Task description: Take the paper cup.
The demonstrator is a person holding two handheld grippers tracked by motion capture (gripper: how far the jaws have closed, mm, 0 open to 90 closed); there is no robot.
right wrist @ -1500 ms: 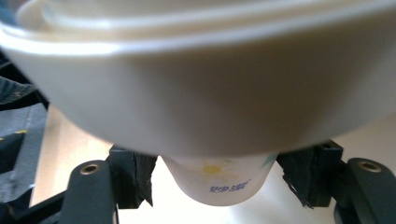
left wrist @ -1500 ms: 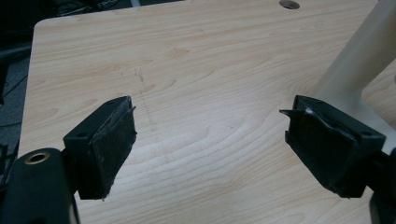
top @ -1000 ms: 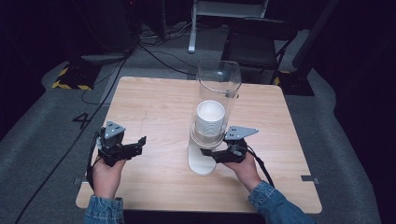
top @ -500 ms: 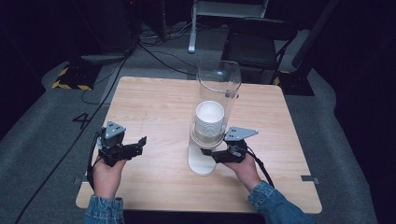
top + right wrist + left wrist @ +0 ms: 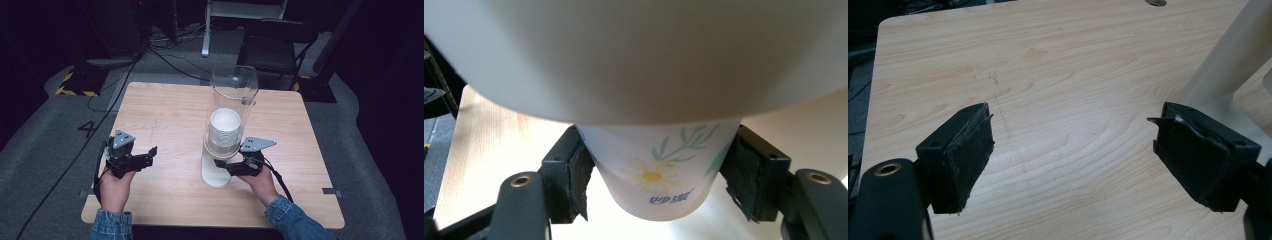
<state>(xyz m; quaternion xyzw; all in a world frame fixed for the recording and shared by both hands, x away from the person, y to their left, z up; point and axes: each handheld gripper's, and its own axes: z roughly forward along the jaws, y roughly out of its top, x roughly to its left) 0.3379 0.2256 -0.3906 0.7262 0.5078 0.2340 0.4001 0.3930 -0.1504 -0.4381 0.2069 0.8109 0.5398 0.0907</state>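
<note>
On the left of the wooden table [image 5: 165, 112], the left gripper [image 5: 148, 153] sits low over the near part of the tabletop in the person's left hand [image 5: 114, 186], its jaws spread wide with only bare wood between them; in the left gripper view the cream-coloured stand [image 5: 1220, 75] rises just beyond the right-hand jaw. Toward the middle stands a clear tube [image 5: 233, 95] on that stand, with a stack of paper cups [image 5: 225, 127] inside it. Below the tube's lower end, the bottom cup [image 5: 659, 175], white with a printed daisy and green leaves, pokes out between the jaws of the right gripper [image 5: 222, 165]. Those jaws are pressed against the cup's two sides, pinching it. The person's right hand [image 5: 260, 182] holds this gripper at the stand's right side, near the table's front edge.
</note>
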